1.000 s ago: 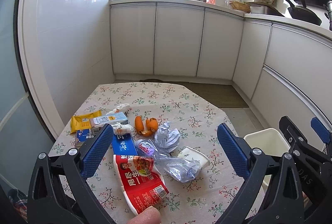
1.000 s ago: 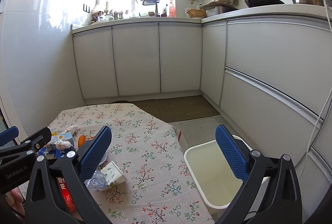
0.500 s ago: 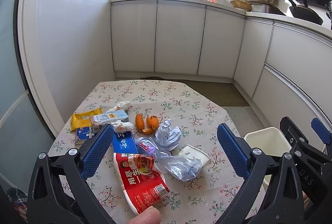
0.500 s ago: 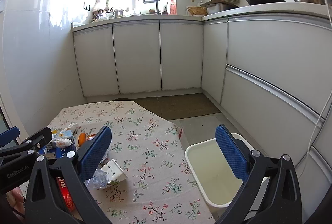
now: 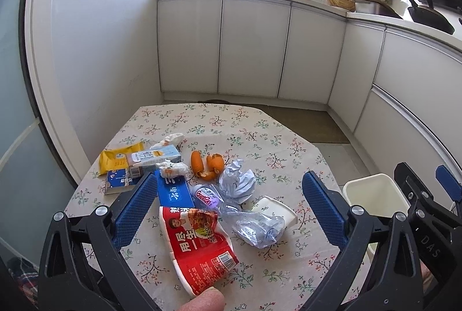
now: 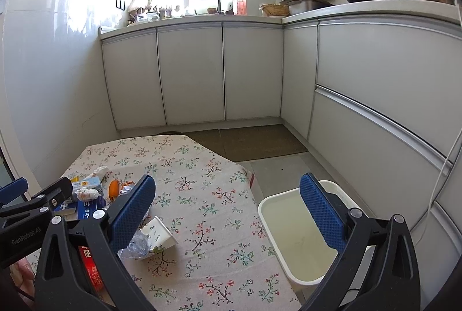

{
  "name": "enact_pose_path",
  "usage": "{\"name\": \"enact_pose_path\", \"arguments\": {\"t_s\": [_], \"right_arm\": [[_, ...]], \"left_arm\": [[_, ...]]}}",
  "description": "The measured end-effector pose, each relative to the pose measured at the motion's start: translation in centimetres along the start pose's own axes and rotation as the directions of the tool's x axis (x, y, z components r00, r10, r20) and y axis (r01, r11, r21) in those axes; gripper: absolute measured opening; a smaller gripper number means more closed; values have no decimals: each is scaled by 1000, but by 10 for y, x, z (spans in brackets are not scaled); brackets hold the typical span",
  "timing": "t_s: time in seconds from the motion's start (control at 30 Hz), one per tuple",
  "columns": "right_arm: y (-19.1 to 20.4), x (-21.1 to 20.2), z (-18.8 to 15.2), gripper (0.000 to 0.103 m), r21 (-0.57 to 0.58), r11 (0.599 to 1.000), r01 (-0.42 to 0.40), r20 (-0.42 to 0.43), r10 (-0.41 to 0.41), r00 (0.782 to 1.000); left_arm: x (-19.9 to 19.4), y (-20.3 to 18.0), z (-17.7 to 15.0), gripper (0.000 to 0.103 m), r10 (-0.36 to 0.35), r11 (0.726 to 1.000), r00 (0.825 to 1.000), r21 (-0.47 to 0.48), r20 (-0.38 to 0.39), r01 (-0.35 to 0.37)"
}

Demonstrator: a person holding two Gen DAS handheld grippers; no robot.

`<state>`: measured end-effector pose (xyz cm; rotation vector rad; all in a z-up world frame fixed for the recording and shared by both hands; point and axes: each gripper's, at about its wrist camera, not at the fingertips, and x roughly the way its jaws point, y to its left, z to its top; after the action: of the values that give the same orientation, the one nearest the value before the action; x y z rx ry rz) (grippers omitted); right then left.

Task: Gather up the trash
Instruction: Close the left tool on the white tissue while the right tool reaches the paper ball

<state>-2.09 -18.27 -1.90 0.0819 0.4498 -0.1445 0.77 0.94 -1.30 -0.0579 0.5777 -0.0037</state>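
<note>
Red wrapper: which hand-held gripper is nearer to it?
Left. The left hand-held gripper hangs open right above the red wrapper. The right hand-held gripper is open farther right, between the table edge and the bin.

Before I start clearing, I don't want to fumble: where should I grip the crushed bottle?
Probably by the labelled neck end of the bottle, closing across its width from above. It lies flat on the tablecloth, and that end looks narrower and firmer than the crumpled body, which leans against the cup. The open left gripper already faces it.
</note>
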Motion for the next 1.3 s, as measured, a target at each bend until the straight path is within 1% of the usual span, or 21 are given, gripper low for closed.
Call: {"name": "enact_pose_path", "arguments": {"t_s": [0.13, 0.27, 0.37, 0.53, 0.67, 0.73, 0.77, 0.8, 0.83, 0.87, 0.9, 0.93, 0.97, 1.0, 1.03, 1.1, 1.13, 1.17, 1.2, 1.23, 1.3], "right_arm": [[0, 9, -3, 97, -4, 1000, 5, -56, -6, 998], [0, 23, -8, 97, 2, 1000, -1, -139, 1, 990], [-1, 35, -15, 97, 13, 1000, -17, -212, 19, 977], [0, 53, -25, 97, 27, 998, -51, -317, 56, 947], [2, 61, -29, 97, 38, 997, -60, -361, 70, 930], [2, 66, -31, 97, 47, 997, -68, -387, 81, 919], [3, 68, -32, 97, 51, 996, -70, -399, 85, 913], [3, 71, -33, 97, 54, 996, -73, -410, 89, 908], [4, 73, -34, 97, 57, 995, -77, -420, 94, 903], [5, 75, -35, 97, 58, 995, -80, -429, 97, 898], [6, 78, -36, 97, 58, 995, -83, -438, 100, 894], [7, 80, -37, 97, 57, 995, -86, -445, 102, 890], [9, 82, -39, 97, 55, 995, -88, -454, 104, 885], [11, 85, -41, 97, 51, 995, -90, -463, 103, 881], [13, 88, -42, 97, 47, 995, -91, -471, 102, 876], [18, 93, -46, 97, 35, 995, -98, -486, 102, 868], [20, 94, -47, 97, 29, 995, -100, -491, 101, 865], [22, 96, -48, 97, 18, 995, -101, -496, 97, 863], [25, 98, -50, 97, 9, 995, -101, -500, 92, 861], [27, 100, -51, 97, 0, 995, -101, -504, 87, 859], [31, 103, -54, 97, -10, 995, -104, -514, 84, 854]], "left_arm": [[9, 5, -3, 96, 22, 1000, 999, -11, -39, -22], [28, 17, -6, 96, 38, 998, 992, -38, -122, -43], [45, 27, -5, 96, 57, 997, 981, -46, -187, -67], [68, 53, 3, 96, 116, 991, 961, -40, -252, -130], [92, 88, 20, 96, 154, 982, 939, -58, -308, -180], [102, 108, 34, 96, 159, 978, 933, -79, -322, -194], [104, 121, 43, 96, 160, 974, 934, -104, -318, -202], [104, 132, 52, 96, 154, 970, 939, -135, -308, -204], [103, 145, 61, 96, 139, 965, 947, -175, -288, -195], [103, 160, 70, 96, 115, 959, 959, -223, -260, -176], [105, 170, 75, 96, 94, 956, 965, -247, -245, -156], [112, 179, 78, 96, 75, 957, 965, -254, -251, -140], [125, 187, 78, 96, 36, 962, 960, -251, -278, -109], [138, 193, 74, 96, 0, 963, 946, -257, -325, -88], [150, 199, 66, 96, -23, 958, 927, -274, -374, -87], [169, 211, 50, 96, -68, 935, 886, -339, -459, -104], [175, 216, 46, 96, -88, 921, 874, -373, -478, -111], [179, 221, 46, 96, -121, 907, 871, -411, -476, -98], [182, 225, 48, 96, -135, 901, 875, -424, -464, -86], [184, 227, 52, 96, -124, 903, 883, -420, -453, -88], [194, 229, 54, 96, -75, 918, 893, -380, -444, -112]]}}
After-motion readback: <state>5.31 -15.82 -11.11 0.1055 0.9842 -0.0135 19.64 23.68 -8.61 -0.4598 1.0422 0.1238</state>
